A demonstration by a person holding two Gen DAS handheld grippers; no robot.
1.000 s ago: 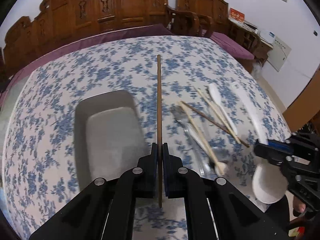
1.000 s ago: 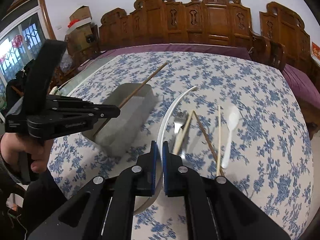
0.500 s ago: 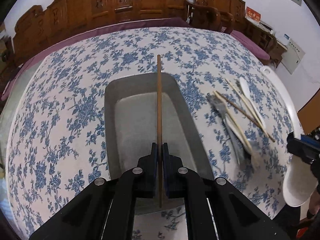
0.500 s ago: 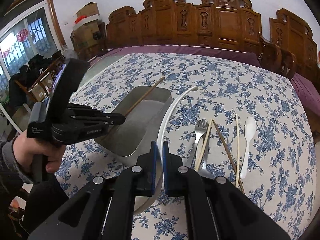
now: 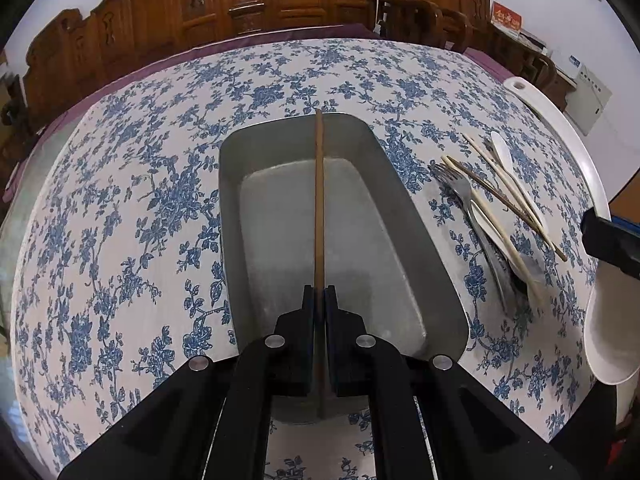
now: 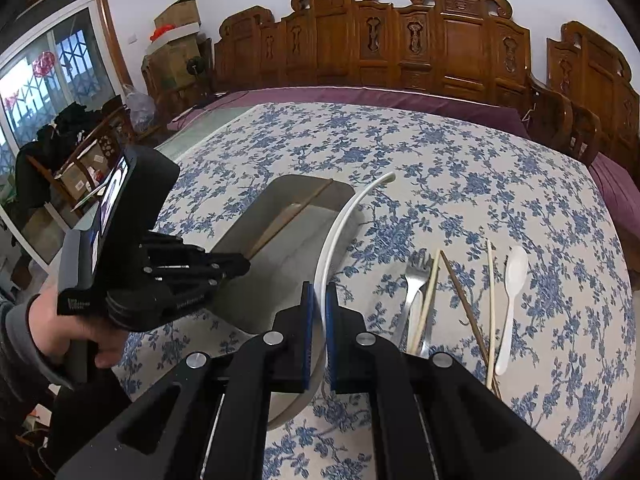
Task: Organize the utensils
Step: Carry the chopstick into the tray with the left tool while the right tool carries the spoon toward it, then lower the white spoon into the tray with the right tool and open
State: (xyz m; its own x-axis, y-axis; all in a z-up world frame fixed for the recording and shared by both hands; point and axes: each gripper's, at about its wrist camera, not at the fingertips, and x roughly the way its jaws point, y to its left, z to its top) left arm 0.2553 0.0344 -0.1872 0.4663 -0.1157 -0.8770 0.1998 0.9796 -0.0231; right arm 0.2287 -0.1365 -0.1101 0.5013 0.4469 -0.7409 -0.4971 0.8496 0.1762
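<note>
My left gripper (image 5: 319, 292) is shut on a brown chopstick (image 5: 319, 200) and holds it lengthwise over the grey metal tray (image 5: 404, 184). In the right wrist view the left gripper (image 6: 240, 260) holds the chopstick (image 6: 288, 216) inside the tray (image 6: 248, 236). My right gripper (image 6: 319, 292) is shut on a large white ladle (image 6: 340, 216), which also shows in the left wrist view (image 5: 572, 152). On the cloth to the right of the tray lie a metal fork (image 6: 412, 288), pale chopsticks (image 6: 490, 304), a brown chopstick (image 6: 464, 300) and a white spoon (image 6: 512, 292).
The table carries a blue-flowered cloth (image 5: 120, 200). Carved wooden chairs (image 6: 440, 40) stand along its far side. A purple edge (image 6: 360, 94) borders the far rim. Boxes and clutter (image 6: 172, 48) stand at the left by a window.
My left gripper has moved left and down with the brown chopstick, from beside the tray to over its middle. My right gripper keeps holding the white ladle, nearly still.
</note>
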